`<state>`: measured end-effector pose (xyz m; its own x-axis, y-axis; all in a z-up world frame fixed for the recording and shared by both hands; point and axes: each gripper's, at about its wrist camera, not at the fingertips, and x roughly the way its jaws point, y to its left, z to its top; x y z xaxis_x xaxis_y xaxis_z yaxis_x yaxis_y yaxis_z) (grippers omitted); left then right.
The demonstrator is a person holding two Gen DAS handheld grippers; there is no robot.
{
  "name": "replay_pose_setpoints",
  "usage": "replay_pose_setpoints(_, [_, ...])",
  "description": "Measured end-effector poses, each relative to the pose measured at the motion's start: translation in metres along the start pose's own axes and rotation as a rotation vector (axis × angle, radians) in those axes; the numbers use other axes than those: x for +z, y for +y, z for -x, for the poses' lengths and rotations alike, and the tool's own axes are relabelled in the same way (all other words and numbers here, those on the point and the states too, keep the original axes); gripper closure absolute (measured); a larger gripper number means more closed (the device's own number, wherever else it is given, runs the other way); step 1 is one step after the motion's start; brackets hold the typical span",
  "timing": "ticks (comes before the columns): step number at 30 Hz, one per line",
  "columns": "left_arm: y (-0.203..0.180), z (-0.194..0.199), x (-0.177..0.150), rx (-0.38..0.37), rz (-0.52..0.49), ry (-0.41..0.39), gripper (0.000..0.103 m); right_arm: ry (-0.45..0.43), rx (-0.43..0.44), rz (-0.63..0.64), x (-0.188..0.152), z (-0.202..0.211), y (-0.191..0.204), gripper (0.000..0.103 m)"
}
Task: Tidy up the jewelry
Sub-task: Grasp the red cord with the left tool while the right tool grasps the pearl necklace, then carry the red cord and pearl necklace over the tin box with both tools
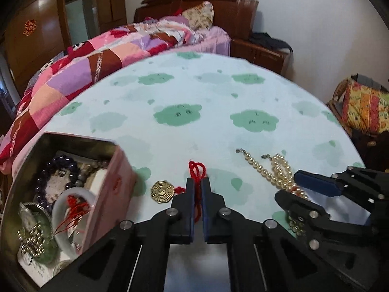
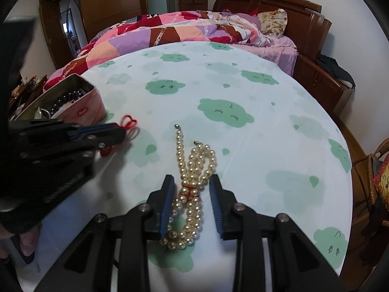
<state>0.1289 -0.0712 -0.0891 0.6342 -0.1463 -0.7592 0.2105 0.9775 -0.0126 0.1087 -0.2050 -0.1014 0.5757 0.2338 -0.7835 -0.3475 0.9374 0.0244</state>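
Left tool pinches red cord of octagonal brass pendant; lift clear, lower into open pink metal tin (just left). Right tool spread astride cream pearl necklace.

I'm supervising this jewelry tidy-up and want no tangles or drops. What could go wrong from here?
1. The left gripper pinches only the red cord; the brass bagua charm dangles and could catch the pink tin rim.
2. The right gripper is open around the pearl necklace; the loose clasp ends may trail or slip.
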Motion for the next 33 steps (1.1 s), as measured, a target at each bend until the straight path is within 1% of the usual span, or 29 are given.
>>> replay_pose_setpoints(3, [0.002,0.019,-0.003,0.002,0.01,-0.053,0.1,-0.004,0.009,-0.018,0.0,0.0,-0.003,0.076])
replay_pose_setpoints(4, [0.004,0.026,-0.004,0.002,0.017,-0.068,0.1,-0.006,0.018,-0.026,0.0,0.001,-0.005,0.082])
replay_pose_setpoints(5, [0.006,0.032,-0.005,-0.003,0.026,-0.08,0.1,-0.008,0.027,-0.031,0.0,0.001,-0.006,0.085])
replay_pose_setpoints(9, [0.01,0.045,-0.008,-0.015,0.046,-0.105,0.1,-0.013,0.041,-0.033,0.0,0.001,-0.008,0.087])
replay_pose_setpoints(12, [0.013,0.049,-0.009,-0.024,0.061,-0.115,0.1,-0.034,0.042,-0.039,-0.001,0.006,-0.009,0.088])
replay_pose_setpoints(14, [0.014,0.05,-0.008,-0.025,0.068,-0.119,0.1,-0.056,0.052,-0.045,-0.002,0.009,-0.01,0.094])
replay_pose_setpoints(17, [0.014,0.055,-0.007,-0.036,0.066,-0.129,0.1,-0.076,0.064,-0.044,-0.001,0.013,-0.012,0.094])
replay_pose_setpoints(20, [0.013,0.056,-0.008,-0.038,0.067,-0.132,0.1,-0.072,0.066,-0.047,0.0,0.013,-0.013,0.094])
replay_pose_setpoints(24, [0.013,0.06,-0.009,-0.04,0.072,-0.138,0.1,-0.088,0.056,-0.045,0.0,0.017,-0.014,0.094])
replay_pose_setpoints(33, [0.016,0.085,-0.005,-0.051,0.08,-0.197,0.1,-0.174,0.087,-0.061,0.015,0.053,-0.017,0.094])
